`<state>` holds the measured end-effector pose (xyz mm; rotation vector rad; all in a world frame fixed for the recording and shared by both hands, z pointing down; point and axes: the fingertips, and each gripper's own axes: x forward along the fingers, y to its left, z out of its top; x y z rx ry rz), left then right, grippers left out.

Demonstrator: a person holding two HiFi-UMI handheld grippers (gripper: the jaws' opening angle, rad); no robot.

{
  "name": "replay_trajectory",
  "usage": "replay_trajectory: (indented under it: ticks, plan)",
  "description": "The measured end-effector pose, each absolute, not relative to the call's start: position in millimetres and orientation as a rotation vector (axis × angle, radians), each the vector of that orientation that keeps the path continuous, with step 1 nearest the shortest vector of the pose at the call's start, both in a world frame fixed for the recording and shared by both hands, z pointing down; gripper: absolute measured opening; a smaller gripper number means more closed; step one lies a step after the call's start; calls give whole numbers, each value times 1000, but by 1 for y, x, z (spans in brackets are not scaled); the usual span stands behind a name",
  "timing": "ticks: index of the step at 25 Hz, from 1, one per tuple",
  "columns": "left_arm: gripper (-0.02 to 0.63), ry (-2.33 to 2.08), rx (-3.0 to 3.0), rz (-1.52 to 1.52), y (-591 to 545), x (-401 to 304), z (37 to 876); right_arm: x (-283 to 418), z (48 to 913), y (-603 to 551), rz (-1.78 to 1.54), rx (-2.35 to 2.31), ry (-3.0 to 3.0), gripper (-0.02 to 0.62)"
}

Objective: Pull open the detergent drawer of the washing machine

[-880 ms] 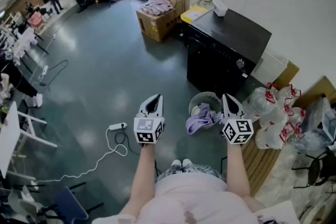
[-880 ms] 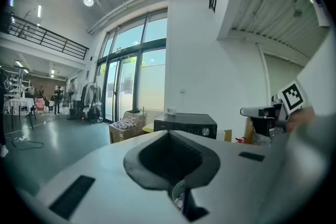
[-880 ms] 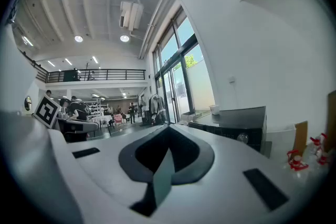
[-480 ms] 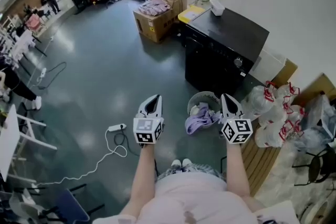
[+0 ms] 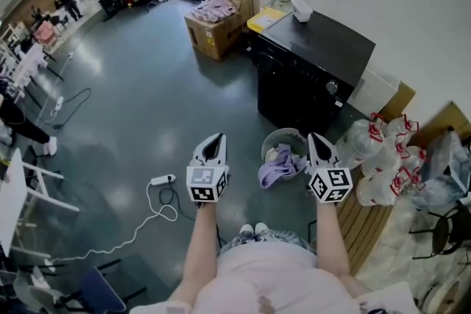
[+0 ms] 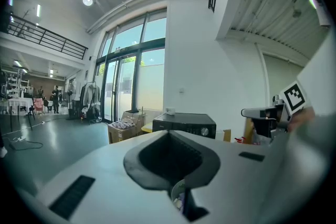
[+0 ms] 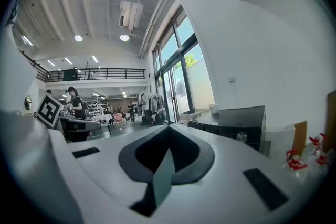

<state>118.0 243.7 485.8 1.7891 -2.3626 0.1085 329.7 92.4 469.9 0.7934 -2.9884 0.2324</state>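
A black washing machine (image 5: pixel 309 66) stands against the white wall ahead and to the right; it also shows as the black washing machine (image 6: pixel 184 124) in the left gripper view and the black washing machine (image 7: pixel 236 126) in the right gripper view, with a round knob on its front panel. I cannot make out the detergent drawer from here. My left gripper (image 5: pixel 214 145) and right gripper (image 5: pixel 318 144) are held out side by side, well short of the machine. Both are shut with nothing between the jaws.
A round laundry basket (image 5: pixel 285 151) with lilac cloth stands on the floor before the machine. Cardboard boxes (image 5: pixel 221 22) sit to the machine's left. Tied plastic bags (image 5: pixel 383 158) pile up at the right. A power strip and white cable (image 5: pixel 162 180) lie on the floor at the left.
The view has shifted slightly: the washing machine and boxes sit a little further left in the head view. Both grippers keep their pose and stay shut.
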Motion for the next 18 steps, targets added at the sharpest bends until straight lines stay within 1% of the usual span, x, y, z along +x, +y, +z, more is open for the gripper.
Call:
replay_trajectory:
  ticks: [14, 15, 16, 17, 18]
  plan:
    - [29, -2366, 1846, 8, 243, 121, 473, 323, 470, 96, 236, 727, -2994, 22]
    - [31, -2368, 1847, 5, 243, 120, 472, 323, 469, 96, 245, 721, -3000, 41]
    - [34, -2368, 1851, 0, 244, 120, 471, 322, 469, 97, 255, 716, -3005, 73]
    - [50, -2364, 1857, -8, 244, 120, 470, 322, 469, 97, 265, 713, -3008, 116]
    - [105, -2357, 1865, -20, 244, 120, 470, 321, 470, 97, 275, 713, -3011, 153]
